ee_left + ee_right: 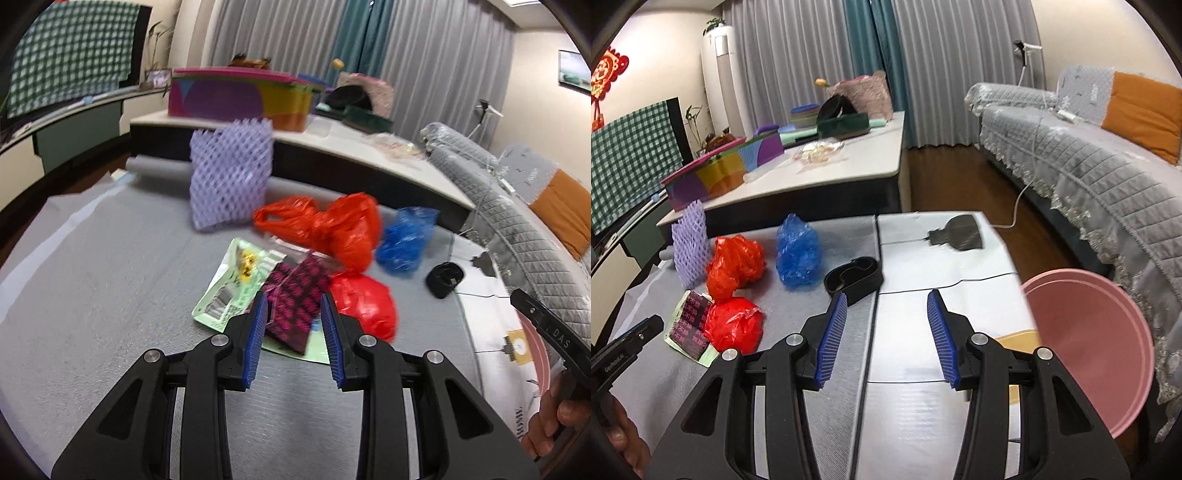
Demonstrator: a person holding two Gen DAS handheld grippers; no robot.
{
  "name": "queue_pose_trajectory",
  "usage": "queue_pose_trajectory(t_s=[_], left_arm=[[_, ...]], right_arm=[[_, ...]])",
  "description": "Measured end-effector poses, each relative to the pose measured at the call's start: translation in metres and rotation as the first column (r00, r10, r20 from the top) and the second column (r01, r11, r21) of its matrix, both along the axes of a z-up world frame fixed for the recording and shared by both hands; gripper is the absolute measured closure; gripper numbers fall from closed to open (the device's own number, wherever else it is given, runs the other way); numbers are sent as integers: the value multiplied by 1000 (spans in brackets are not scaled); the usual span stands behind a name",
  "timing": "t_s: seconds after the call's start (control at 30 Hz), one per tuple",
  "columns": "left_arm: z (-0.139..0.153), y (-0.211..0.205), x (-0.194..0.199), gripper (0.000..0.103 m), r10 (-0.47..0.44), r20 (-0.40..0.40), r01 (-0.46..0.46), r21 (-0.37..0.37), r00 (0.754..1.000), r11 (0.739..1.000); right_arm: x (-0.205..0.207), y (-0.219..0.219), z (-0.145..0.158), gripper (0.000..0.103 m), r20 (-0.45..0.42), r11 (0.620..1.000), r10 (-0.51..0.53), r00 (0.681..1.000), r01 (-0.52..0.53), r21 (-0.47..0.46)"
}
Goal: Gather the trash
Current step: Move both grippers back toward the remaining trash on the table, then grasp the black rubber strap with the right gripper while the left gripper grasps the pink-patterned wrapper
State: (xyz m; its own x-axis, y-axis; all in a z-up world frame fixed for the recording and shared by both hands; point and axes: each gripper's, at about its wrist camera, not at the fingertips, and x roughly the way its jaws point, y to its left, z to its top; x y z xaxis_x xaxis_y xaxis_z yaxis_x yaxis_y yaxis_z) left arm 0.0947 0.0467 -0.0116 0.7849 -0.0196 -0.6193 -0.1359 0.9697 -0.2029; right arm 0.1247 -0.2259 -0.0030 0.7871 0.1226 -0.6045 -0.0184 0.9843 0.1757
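Trash lies on the grey table mat (110, 288): a purple foam net (231, 177), an orange-red plastic bag (332, 225), a crumpled red bag (365, 302), a blue bag (404, 240), a black-and-pink patterned wrapper (295, 302) on a green packet (229, 291). My left gripper (294, 301) is open, its jaws on either side of the patterned wrapper, just above it. My right gripper (886, 299) is open and empty over the table, to the right of the trash. The same red bag (733, 328), blue bag (798, 251) and net (690, 243) show in the right wrist view.
A pink bin (1089, 350) stands off the table's right edge. A black plastic tray (855, 280) lies by the blue bag. A second table (827, 166) with boxes stands behind. A grey sofa (1089, 158) runs along the right.
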Motion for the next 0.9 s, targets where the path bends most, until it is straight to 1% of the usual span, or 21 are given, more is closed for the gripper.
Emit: queue_pose_trajectory(t_s=[0.27, 0.47, 0.57, 0.67, 0.7, 0.77, 0.8, 0.83, 0.9], left_arm=[[-25, 12, 21, 74, 31, -93, -37, -60, 995, 998], [-28, 10, 27, 74, 11, -103, -19, -74, 995, 997], [-29, 8, 29, 82, 3, -109, -11, -75, 994, 997], [-29, 8, 29, 85, -4, -105, -4, -69, 994, 998], [-27, 7, 29, 86, -6, -100, -1, -68, 995, 998], [-25, 6, 29, 89, -11, -92, 5, -65, 996, 998], [-22, 5, 28, 90, -17, -84, 12, -60, 996, 998], [-20, 4, 27, 91, -20, -76, 16, -54, 997, 998], [-16, 1, 25, 94, -24, -64, 21, -45, 998, 999]], right_arm=[[38, 20, -23, 56, -73, 998, 59, 996, -58, 17], [69, 36, -36, 55, -136, 997, 83, 987, -83, 10], [80, 39, -38, 55, -147, 996, 86, 985, -86, 5], [87, 43, -40, 55, -159, 996, 89, 983, -92, -8], [89, 43, -41, 58, -167, 995, 92, 982, -95, -5], [89, 42, -41, 73, -169, 995, 102, 980, -102, 6], [88, 42, -41, 85, -165, 994, 111, 980, -111, 8], [87, 44, -40, 91, -162, 993, 118, 980, -119, 0], [82, 44, -37, 95, -150, 991, 135, 979, -137, -5]])
